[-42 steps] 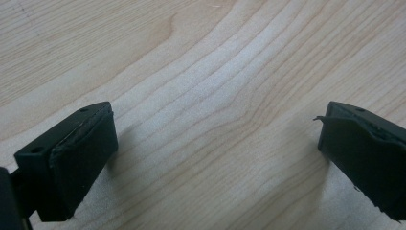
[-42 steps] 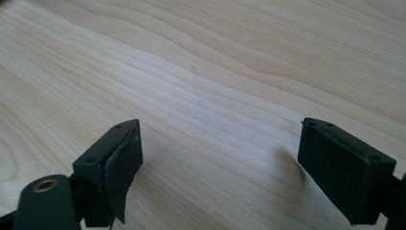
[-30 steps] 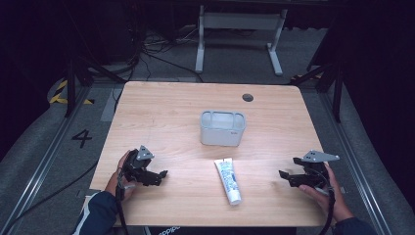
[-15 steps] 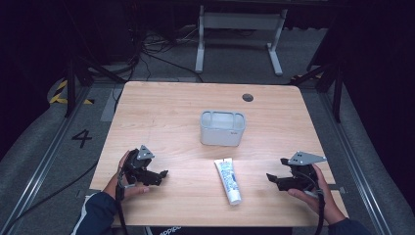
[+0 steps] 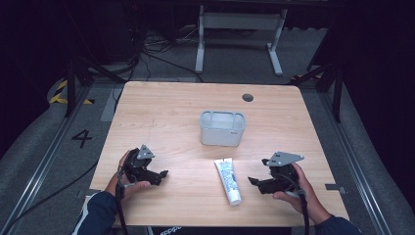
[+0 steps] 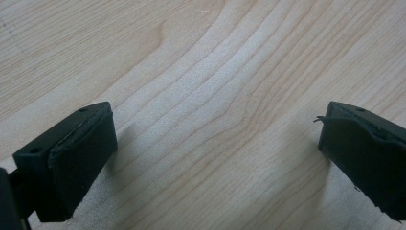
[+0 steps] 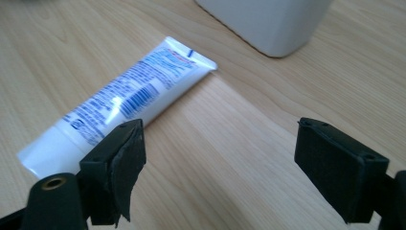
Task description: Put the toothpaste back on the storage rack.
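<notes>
1. High view: the left gripper (image 5: 155, 175) rests low at the near-left of the wooden worktop (image 5: 166, 112), held in the left hand (image 5: 126, 174) and aimed toward the middle; its jaws stand wide apart over bare wood.
2. The right gripper (image 5: 254, 182), in the right hand (image 5: 293, 183), points left at a toothpaste tube (image 5: 228, 180), jaws spread and empty.
3. The tube lies flat near the front edge, its long axis running near to far, cap end nearest the person, crimped end toward a grey container (image 5: 222, 128) mid-worktop.
</notes>
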